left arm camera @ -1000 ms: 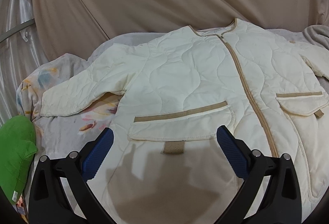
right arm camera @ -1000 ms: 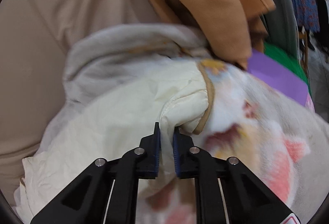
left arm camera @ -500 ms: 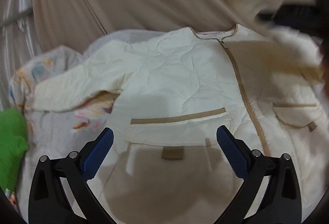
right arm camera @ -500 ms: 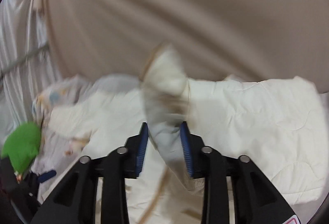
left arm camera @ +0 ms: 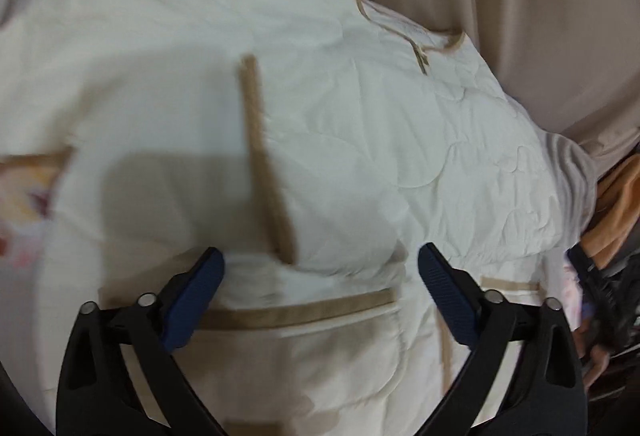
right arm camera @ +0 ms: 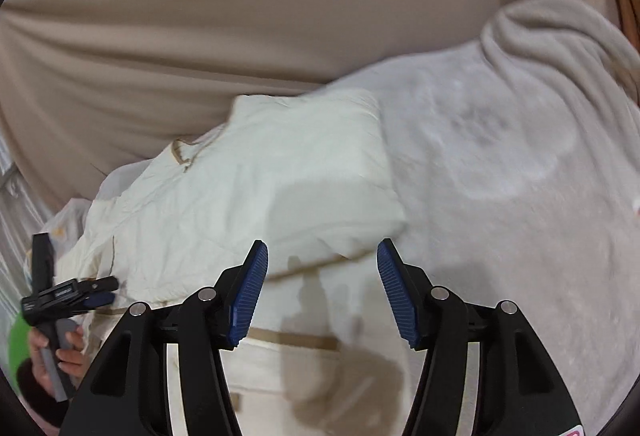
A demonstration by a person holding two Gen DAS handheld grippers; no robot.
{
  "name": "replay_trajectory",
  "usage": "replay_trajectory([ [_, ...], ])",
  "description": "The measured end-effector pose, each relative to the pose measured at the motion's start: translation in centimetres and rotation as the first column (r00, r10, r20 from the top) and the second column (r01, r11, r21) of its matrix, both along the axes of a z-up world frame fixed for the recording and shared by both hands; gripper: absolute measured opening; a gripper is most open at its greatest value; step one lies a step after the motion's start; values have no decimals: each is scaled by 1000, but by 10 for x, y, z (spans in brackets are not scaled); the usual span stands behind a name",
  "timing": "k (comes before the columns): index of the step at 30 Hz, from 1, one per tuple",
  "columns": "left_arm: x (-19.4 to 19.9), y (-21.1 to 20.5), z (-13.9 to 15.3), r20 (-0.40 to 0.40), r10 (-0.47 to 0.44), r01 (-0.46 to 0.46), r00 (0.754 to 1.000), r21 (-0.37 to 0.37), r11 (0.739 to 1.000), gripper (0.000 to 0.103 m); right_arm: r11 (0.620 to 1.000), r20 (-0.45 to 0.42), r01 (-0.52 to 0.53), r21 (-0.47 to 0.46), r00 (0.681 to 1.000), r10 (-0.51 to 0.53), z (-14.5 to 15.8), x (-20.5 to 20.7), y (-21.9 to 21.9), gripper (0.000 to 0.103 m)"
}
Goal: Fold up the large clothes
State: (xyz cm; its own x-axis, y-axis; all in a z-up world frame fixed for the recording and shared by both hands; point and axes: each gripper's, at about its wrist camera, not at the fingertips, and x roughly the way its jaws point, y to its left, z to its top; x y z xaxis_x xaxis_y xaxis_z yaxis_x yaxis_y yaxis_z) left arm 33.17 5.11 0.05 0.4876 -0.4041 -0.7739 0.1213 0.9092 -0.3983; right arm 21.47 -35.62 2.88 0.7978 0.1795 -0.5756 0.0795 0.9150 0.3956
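Left wrist view blurs the jacket (left arm camera: 360, 155); left gripper (left arm camera: 321, 296) and right gripper (right arm camera: 322, 292) both spread, empty.

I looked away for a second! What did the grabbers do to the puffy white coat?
The right gripper carried the sleeve across onto the coat front, then let go; it was shut on the cuff a second ago and is open now. The sleeve lies folded over the chest. The left gripper stayed open, holding nothing, above the pocket. The coat is still on the blanket.
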Motion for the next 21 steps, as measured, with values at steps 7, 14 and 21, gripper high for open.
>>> replay_trajectory([
  [7,13,-18,55,208,-67,61,976,36,997,16,995,-34,-85,57,996,87,-17,27,20,57],
  [14,54,16,61,284,2,-59,959,194,979,16,990,-73,-140,26,987,142,-27,74,53,42],
  [21,71,24,8,241,43,-86,969,171,982,17,991,-54,-86,103,994,92,-25,74,37,16],
])
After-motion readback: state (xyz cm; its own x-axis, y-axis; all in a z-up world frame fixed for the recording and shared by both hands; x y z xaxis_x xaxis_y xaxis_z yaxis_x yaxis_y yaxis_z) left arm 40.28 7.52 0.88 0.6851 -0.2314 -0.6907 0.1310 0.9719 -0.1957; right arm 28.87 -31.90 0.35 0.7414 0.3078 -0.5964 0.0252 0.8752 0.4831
